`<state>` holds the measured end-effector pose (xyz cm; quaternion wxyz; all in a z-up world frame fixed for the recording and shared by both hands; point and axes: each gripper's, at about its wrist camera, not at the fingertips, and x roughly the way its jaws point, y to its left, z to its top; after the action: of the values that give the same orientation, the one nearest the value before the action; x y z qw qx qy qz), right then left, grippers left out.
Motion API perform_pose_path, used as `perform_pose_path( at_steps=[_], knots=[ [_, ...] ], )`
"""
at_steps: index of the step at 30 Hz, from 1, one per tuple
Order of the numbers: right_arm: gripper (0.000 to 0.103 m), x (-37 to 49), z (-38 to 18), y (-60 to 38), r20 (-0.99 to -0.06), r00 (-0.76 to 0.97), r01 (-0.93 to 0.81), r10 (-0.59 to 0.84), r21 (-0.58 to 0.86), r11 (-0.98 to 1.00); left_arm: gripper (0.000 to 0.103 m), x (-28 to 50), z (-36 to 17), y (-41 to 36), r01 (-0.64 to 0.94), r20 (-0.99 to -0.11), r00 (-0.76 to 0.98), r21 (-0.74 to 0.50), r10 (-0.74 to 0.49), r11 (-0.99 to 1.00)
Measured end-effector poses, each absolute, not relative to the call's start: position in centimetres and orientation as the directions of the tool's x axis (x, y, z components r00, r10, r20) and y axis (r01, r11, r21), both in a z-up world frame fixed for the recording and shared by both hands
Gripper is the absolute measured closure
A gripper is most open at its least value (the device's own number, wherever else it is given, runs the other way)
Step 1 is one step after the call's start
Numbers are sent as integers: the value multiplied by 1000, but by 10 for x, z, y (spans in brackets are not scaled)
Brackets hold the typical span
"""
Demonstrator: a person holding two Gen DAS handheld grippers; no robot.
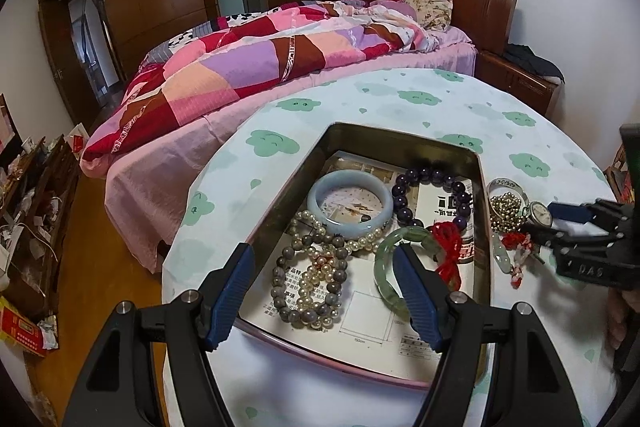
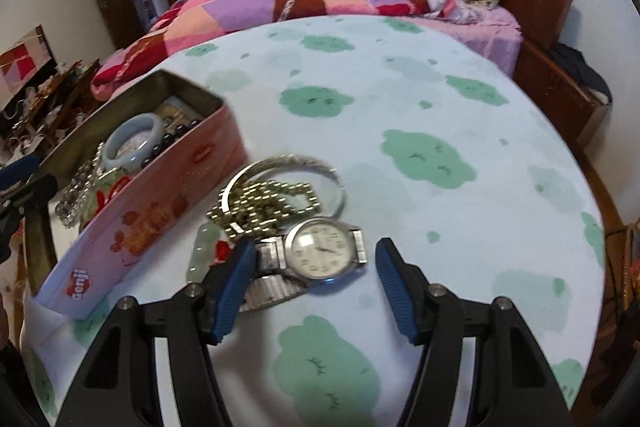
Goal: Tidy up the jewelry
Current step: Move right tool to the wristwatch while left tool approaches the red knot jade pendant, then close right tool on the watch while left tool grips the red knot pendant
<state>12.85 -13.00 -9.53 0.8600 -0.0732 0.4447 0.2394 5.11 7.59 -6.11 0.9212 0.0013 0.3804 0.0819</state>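
On the left of the round table, with its pale cloth of green clouds, stands an open metal tin lined with printed paper. The left gripper hovers over its near edge, jaws spread wide with nothing between them. Inside the tin, from left to right, lie a grey bead bracelet tangled with a pearl strand, a pale blue bangle, a green jade bangle, a dark purple bead bracelet and a red cord tassel. Just right of the tin, on the cloth, sits a small heap: a jade pendant, a gold bead chain draped over a silver bangle, and a silver wristwatch with a stretch band. The right gripper is at the watch, its jaws spread on either side of the dial; the left finger overlaps the band, the other stands clear to the right. A bed with a patchwork quilt lies beyond.
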Motion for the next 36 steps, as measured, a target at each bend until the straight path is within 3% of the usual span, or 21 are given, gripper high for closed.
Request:
perform_pose_path(
  at_steps=[1, 2, 3, 12, 17, 28, 30, 32, 36],
  knots=[
    [44, 127, -95, -129, -798, 494, -481, 345, 79, 873, 31, 51, -60, 76, -151, -699, 699, 62, 151, 987],
    [56, 126, -95, -129, -798, 493, -485, 347, 79, 871, 31, 50, -59, 76, -149, -698, 701, 59, 148, 987],
    [57, 125, -94, -130, -796, 486, -491, 362, 94, 866, 31, 49, -58, 75, -147, -695, 705, 56, 144, 988],
    [58, 112, -85, -157, -762, 540, -427, 357, 118, 897, 31, 41, -44, 56, -73, -672, 736, 39, 81, 997],
    [58, 101, -81, -187, -750, 599, -343, 280, 76, 936, 31, 40, -39, 32, 5, -664, 747, 26, 14, 1000],
    [57, 102, -86, -201, -737, 630, -296, 243, 62, 953, 31, 55, -55, -60, 235, -684, 723, 121, -90, 964],
    [57, 102, -86, -203, -735, 632, -292, 246, 68, 954, 36, 64, -61, -66, 243, -698, 710, 112, -98, 964],
    [57, 103, -88, -204, -743, 622, -290, 245, 72, 954, 54, 71, -69, -71, 247, -718, 691, 119, -88, 962],
    [58, 103, -88, -204, -745, 621, -291, 243, 68, 954, 62, 86, -85, -74, 235, -752, 655, 109, -74, 966]
  ],
)
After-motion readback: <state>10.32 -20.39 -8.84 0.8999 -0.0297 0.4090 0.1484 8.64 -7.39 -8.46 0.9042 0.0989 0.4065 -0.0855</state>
